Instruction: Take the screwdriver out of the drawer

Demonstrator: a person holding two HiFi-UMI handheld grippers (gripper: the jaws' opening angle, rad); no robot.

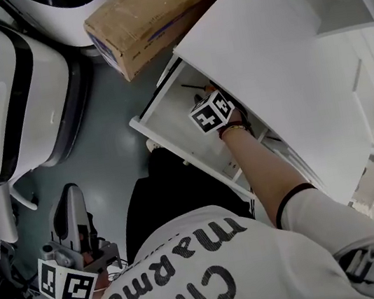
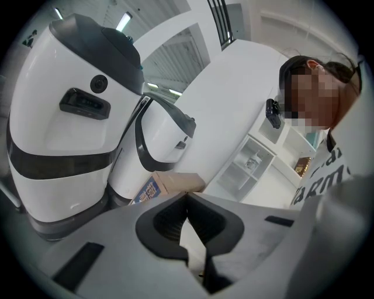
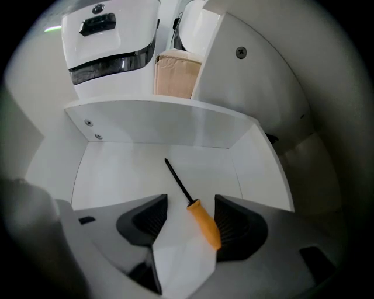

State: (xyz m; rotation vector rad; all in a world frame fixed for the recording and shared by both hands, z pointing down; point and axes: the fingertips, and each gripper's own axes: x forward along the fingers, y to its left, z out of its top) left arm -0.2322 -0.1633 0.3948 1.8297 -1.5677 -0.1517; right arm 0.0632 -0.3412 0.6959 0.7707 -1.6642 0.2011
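Observation:
The screwdriver (image 3: 204,223) lies on the floor of the open white drawer (image 3: 158,125), with an orange handle and a thin black shaft pointing toward the drawer's far wall. My right gripper (image 3: 191,201) reaches steeply down into the drawer and stands open. The handle lies between its jaws, close to the right pad, with no pad pressing on it. In the head view the right gripper (image 1: 208,99) is inside the drawer (image 1: 172,144), under its marker cube. My left gripper (image 1: 71,200) hangs low at the left, away from the drawer. Its jaw tips (image 2: 187,195) meet, with nothing between them.
A white cabinet top (image 1: 289,78) overhangs the drawer on the right. A cardboard box (image 1: 150,16) lies just beyond the drawer's far end. Large white and dark rounded machines (image 1: 0,91) stand to the left. White shelving (image 2: 251,163) shows in the left gripper view.

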